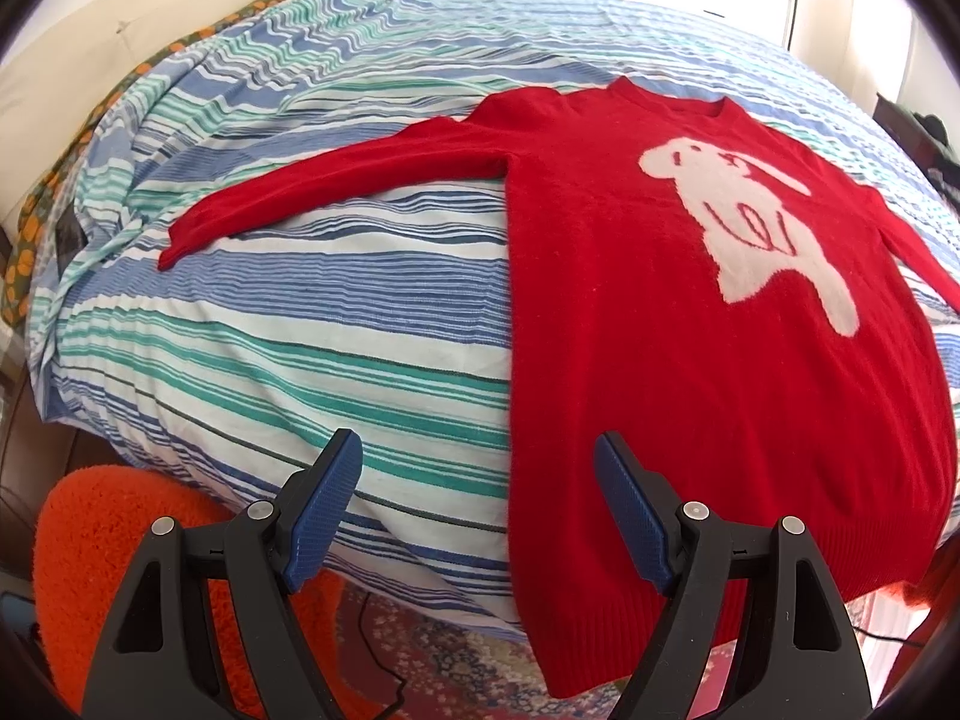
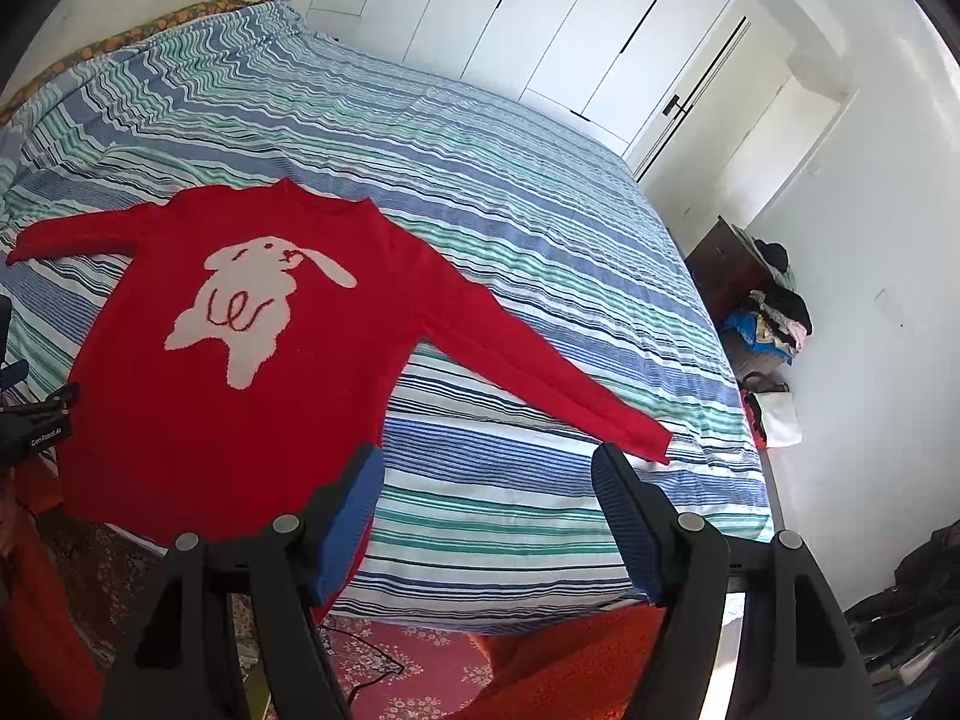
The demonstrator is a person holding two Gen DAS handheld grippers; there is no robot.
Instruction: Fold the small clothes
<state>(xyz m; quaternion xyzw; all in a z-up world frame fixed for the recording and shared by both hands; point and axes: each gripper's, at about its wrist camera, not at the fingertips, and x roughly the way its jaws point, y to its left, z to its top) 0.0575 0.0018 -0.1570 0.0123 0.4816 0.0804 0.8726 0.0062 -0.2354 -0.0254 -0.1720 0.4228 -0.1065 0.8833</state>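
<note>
A red sweater (image 1: 660, 330) with a white dog figure lies flat, face up, on the striped bed, sleeves spread out; its hem hangs over the near bed edge. It also shows in the right wrist view (image 2: 240, 408). My left gripper (image 1: 480, 480) is open and empty, hovering above the sweater's lower left edge. My right gripper (image 2: 486, 492) is open and empty, hovering over the bed beside the sweater's lower right side, near the right sleeve cuff (image 2: 648, 438). The left gripper's body (image 2: 36, 426) shows at the left edge of the right wrist view.
The bed has a blue, green and white striped cover (image 1: 270, 330). An orange fluffy seat (image 1: 90, 540) and a patterned rug (image 2: 420, 672) lie below the near edge. White wardrobes (image 2: 540, 18) stand behind; a clothes pile (image 2: 774, 312) sits by the right wall.
</note>
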